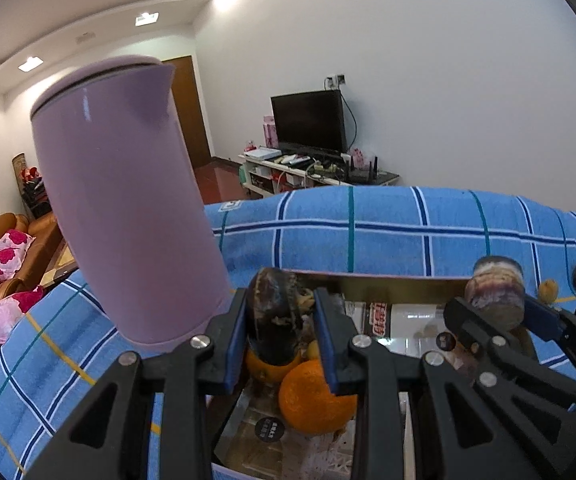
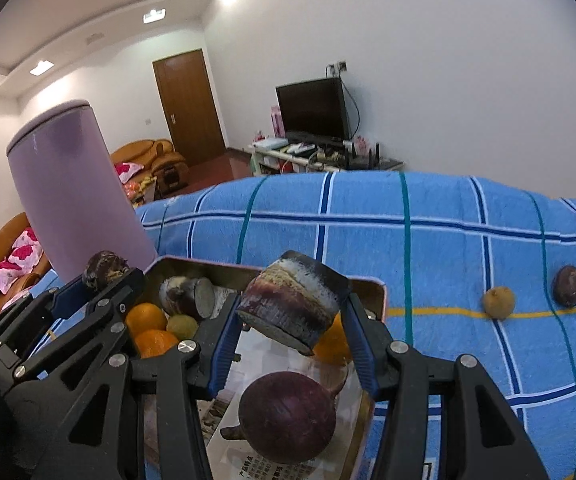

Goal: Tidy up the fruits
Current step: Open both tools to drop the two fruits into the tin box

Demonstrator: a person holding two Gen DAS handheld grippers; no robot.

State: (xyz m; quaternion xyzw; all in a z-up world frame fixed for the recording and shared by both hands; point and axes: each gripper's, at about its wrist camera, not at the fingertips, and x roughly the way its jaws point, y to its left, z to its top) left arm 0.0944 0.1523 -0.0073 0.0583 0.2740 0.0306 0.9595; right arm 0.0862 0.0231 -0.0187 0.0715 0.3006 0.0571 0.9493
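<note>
My left gripper [image 1: 280, 336] is shut on a dark brown, rough-skinned fruit [image 1: 274, 316] and hangs over the metal tray [image 1: 388, 279]. My right gripper [image 2: 292, 320] is shut on a short striped brown cane piece [image 2: 294, 300], also above the tray [image 2: 380, 296]. The tray holds oranges [image 2: 146, 316], a greenish fruit [image 2: 182, 324], another cane piece [image 2: 186, 298] and a round purple fruit [image 2: 288, 416]. In the left wrist view an orange [image 1: 312, 396] lies right under the held fruit. Each view shows the other gripper [image 1: 500, 310] [image 2: 102, 278] beside mine.
A tall lilac jug [image 1: 128, 208] [image 2: 72, 200] stands at the tray's far left corner. A blue checked towel [image 2: 448, 240] covers the table; a small tan fruit [image 2: 498, 302] and a dark purple fruit [image 2: 568, 286] lie on it to the right.
</note>
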